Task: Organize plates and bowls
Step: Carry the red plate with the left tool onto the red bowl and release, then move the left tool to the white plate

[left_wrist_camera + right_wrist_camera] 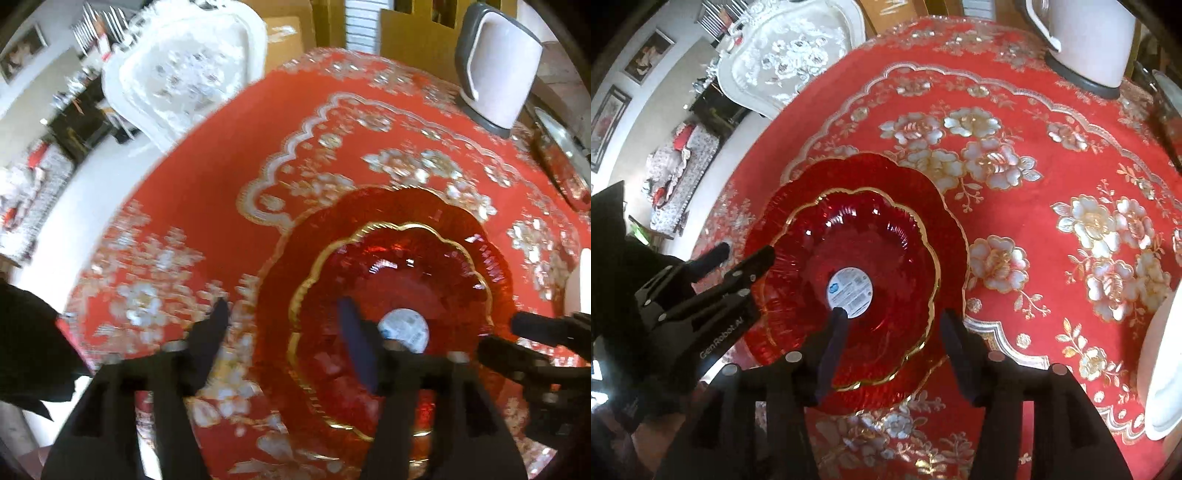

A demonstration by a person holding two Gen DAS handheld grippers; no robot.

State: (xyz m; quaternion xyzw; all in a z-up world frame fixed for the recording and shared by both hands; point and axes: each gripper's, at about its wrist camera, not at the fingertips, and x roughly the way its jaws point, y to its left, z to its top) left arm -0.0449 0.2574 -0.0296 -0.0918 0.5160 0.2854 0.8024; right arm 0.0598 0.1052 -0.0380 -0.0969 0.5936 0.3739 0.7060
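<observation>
Two tongs, left tongs and right tongs, stand spread around our red glass bowl on its red plate. Slippery, breakable glass; we should pinch the gold rim.

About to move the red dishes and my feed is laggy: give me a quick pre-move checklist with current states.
1. Red bowl nested centred in red plate: ok.
2. Left tool open, straddling the stack's left rim: ok.
3. Right tool open, one finger inside the bowl, one outside: ok.
4. Either tool gripping yet: not ok, both open.
5. Tablecloth free right of the stack: ok.
6. Left view sharp enough to judge contact: cannot tell, blurred.
</observation>
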